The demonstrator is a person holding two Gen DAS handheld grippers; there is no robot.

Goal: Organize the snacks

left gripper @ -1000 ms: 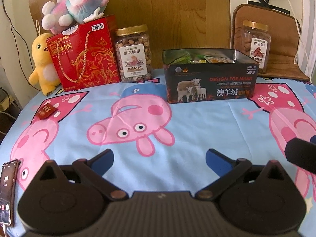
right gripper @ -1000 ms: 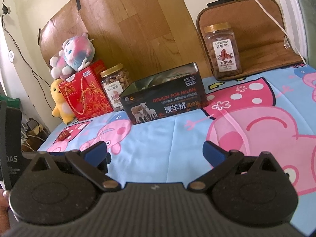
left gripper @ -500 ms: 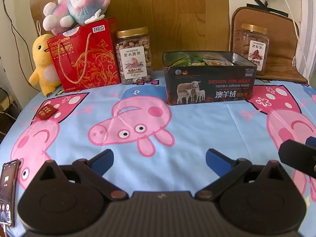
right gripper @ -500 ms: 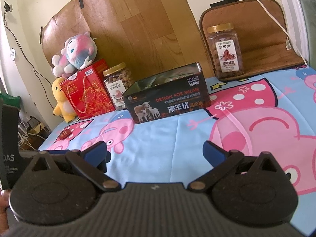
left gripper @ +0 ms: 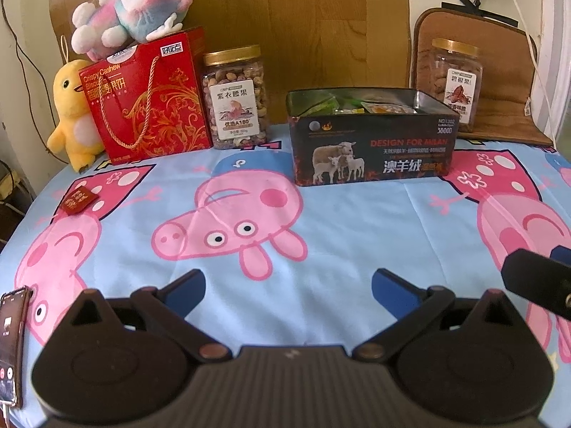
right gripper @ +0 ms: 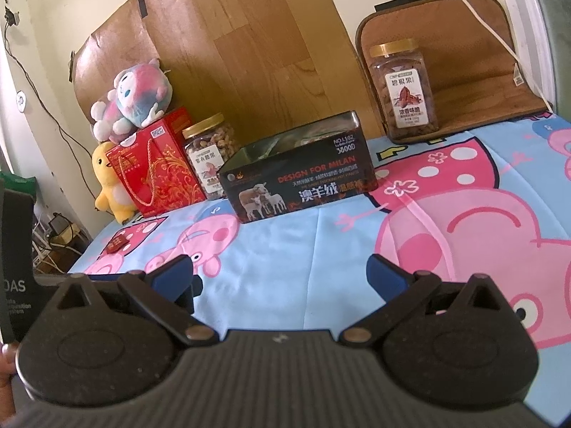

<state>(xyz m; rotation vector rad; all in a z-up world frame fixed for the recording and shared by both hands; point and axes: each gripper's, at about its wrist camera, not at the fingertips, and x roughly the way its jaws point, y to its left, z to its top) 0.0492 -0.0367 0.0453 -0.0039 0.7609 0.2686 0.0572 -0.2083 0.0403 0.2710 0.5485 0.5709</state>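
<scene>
Both views have drawn back slightly from the open snack tin, left gripper and right gripper spread wide and empty, so nothing looks picked yet.

Tablecloth: printed cloth, matt, faint creases. Black tin: glossy metal, inner wall mirror-like. Two nut jars: clear plastic, gold lids, paper labels. Red gift box: glossy card, twisted cord handle. Pink plush and yellow plush: fuzzy fabric. Backboard: wood-grain, smooth. Left gripper and right gripper: matt black plastic, speckled, blue finger pads
</scene>
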